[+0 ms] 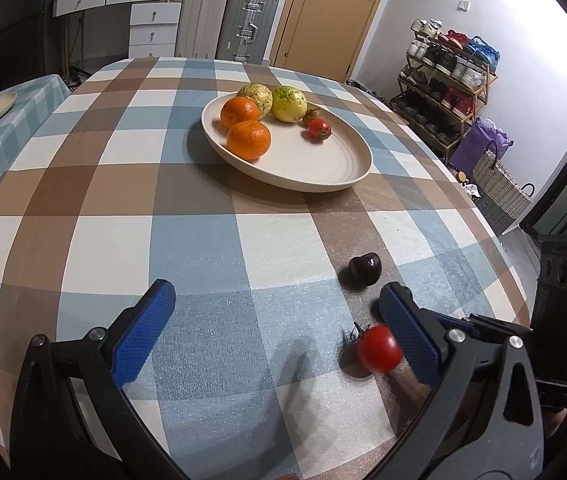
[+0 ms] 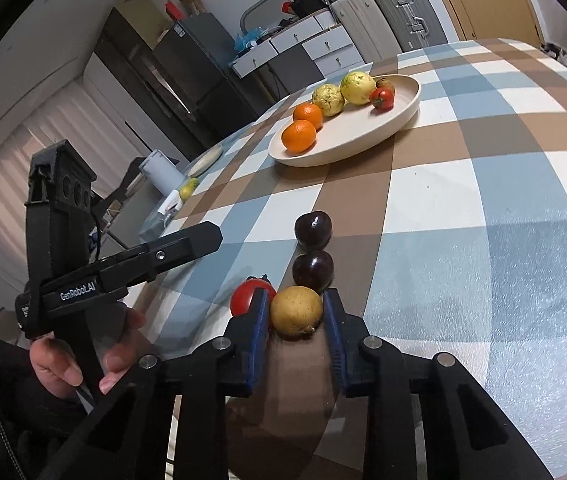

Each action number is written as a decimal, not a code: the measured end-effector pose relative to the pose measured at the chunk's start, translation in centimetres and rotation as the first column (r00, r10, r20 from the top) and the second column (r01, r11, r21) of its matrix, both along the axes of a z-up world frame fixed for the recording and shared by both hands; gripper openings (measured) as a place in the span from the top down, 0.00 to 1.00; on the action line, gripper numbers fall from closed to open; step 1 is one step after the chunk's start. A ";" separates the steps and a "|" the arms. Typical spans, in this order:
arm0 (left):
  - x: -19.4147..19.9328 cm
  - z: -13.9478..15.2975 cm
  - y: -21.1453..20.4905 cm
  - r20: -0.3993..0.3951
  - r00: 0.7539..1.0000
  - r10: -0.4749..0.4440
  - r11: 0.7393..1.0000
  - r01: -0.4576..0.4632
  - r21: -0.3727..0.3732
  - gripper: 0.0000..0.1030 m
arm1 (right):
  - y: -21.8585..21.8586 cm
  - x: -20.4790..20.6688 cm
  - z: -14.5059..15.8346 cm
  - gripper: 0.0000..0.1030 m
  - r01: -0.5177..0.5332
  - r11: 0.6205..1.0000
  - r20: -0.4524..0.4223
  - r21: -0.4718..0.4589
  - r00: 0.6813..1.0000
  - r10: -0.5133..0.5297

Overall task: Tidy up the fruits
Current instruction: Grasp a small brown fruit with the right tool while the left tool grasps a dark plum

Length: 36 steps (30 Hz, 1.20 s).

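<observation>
Holding oranges, guavas, tomato, plate (image 1: 335, 176), right gripper (image 2: 295, 314) clamped on yellow fruit (image 2: 295, 310), left gripper (image 1: 275, 308) wide, empty.

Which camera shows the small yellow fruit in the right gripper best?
The right wrist view: the yellow fruit sits centred between the right gripper's blue pads, which press on it. The left wrist view doesn't show it; there the left gripper blocks that spot.

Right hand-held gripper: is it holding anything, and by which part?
Yes. The right hand-held gripper is shut on the small yellow-brown fruit, its blue pads pressing the fruit's two opposite sides.
</observation>
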<state>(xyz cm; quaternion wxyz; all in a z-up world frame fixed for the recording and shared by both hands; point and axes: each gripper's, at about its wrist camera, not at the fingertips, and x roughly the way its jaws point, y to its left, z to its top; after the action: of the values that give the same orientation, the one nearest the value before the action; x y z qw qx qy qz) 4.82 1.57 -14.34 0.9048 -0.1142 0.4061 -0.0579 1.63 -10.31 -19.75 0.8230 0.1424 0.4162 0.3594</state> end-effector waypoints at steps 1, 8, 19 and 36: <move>0.1 0.0 0.0 -0.002 1.000 -0.001 1.000 0.001 0.000 0.01 | 0.0 -0.1 0.1 0.73 0.003 1.000 0.007 -0.002 1.000 -0.003; 0.2 -0.1 -0.3 -0.004 1.000 -0.010 1.000 0.010 0.006 0.01 | -0.3 -0.2 0.4 0.73 0.011 1.000 0.026 0.001 1.000 -0.011; 1.9 0.0 -1.6 -0.015 0.996 -0.084 0.996 0.085 0.021 0.01 | -1.5 -0.4 1.8 0.74 0.031 1.000 0.104 -0.007 0.994 -0.030; 6.4 -1.1 -4.9 -0.084 0.972 -0.221 0.975 0.218 -0.034 0.35 | -3.7 0.9 2.7 0.74 0.089 0.996 0.135 -0.029 0.987 -0.085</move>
<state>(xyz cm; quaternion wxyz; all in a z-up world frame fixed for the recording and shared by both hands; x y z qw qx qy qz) 11.23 -3.32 -15.40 0.8728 -0.0820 0.4546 -0.1574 2.48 -14.04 -17.04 0.8663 0.1214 0.3600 0.3244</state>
